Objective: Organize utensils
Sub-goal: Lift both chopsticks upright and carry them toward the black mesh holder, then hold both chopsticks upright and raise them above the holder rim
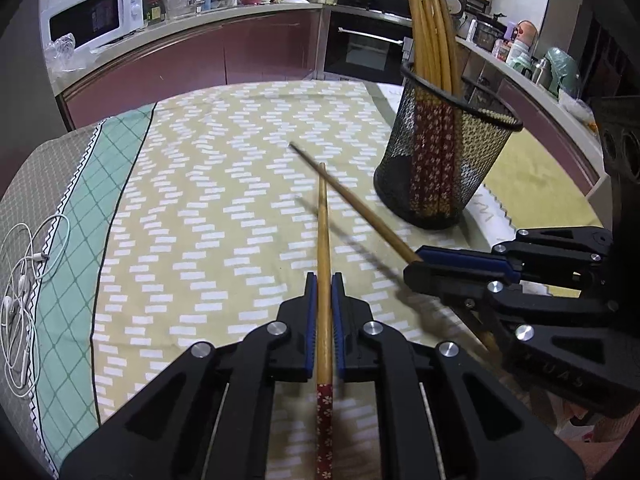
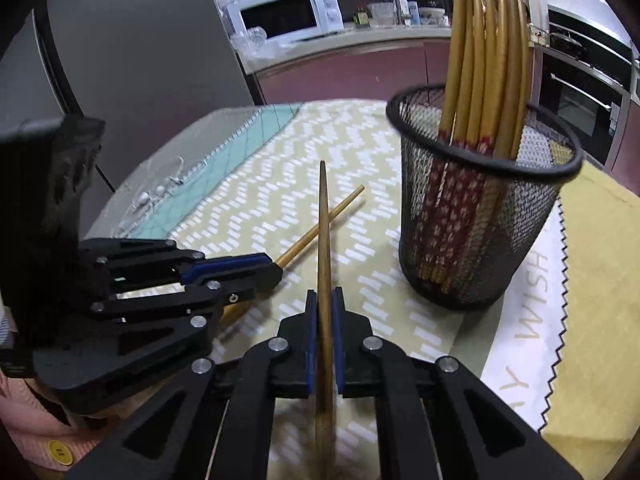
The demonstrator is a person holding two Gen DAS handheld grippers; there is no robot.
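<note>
Two hand-held grippers each clench one chopstick above a cloth-covered tabletop [image 1: 224, 184]. The left hand-held gripper [image 1: 324, 280] grips a chopstick [image 1: 323, 240] pointing forward; the right hand-held gripper [image 2: 324, 296] grips a second chopstick [image 2: 323, 232], and the two shafts cross. A black mesh holder [image 1: 440, 168] stands just to the right, holding about seven upright chopsticks. To finish well, each stick probably needs lifting over the rim one at a time and lowering patterned end down, without tipping the holder.

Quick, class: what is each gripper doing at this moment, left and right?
Left gripper: closed on a chopstick.
Right gripper: closed on another chopstick.
</note>
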